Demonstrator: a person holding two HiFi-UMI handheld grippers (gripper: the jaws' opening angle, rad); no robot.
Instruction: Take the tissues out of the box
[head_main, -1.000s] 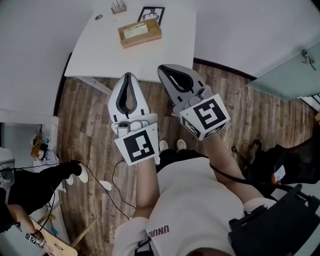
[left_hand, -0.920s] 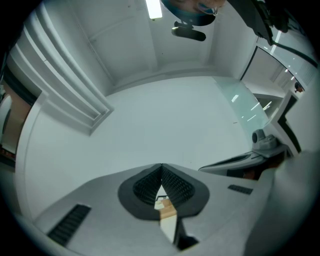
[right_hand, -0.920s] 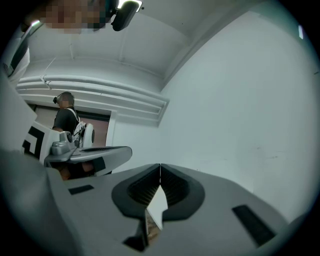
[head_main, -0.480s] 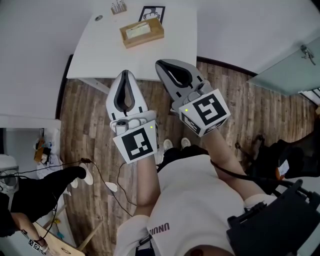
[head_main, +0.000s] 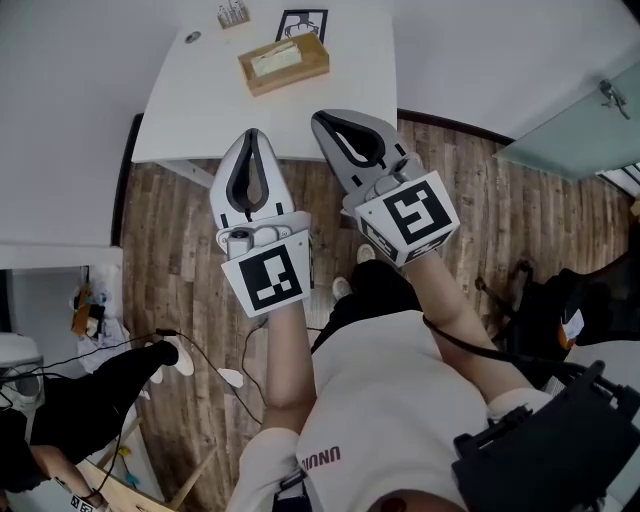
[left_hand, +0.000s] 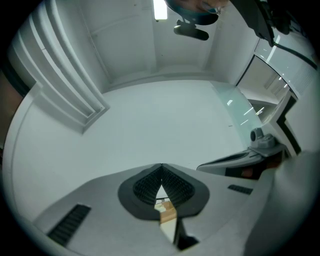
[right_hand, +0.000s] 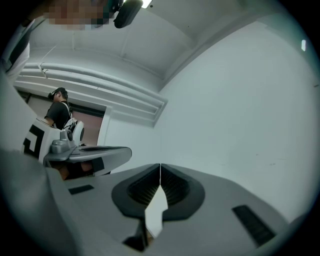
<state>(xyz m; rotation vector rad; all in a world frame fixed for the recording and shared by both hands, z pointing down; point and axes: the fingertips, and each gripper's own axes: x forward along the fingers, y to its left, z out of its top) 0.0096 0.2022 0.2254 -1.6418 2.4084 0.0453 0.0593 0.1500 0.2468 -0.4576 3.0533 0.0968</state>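
A wooden tissue box (head_main: 283, 64) with a pale tissue in its top slot lies on the white table (head_main: 200, 110) at the top of the head view. Both grippers hang in the air short of the table's near edge, pointing toward it. My left gripper (head_main: 251, 135) is shut with nothing in it; a sliver of the box shows through the gap behind its tips (left_hand: 168, 214). My right gripper (head_main: 322, 122) is also shut and empty. Both gripper views look up at white walls and ceiling.
A small holder (head_main: 232, 14) and a framed card (head_main: 301, 24) stand behind the box on the table. The floor below is wood planks, with cables (head_main: 215, 355) at the left. A person (right_hand: 61, 114) stands by the far wall in the right gripper view.
Both grippers have drifted forward and up toward the table's near edge, staying shut. The box has not moved.
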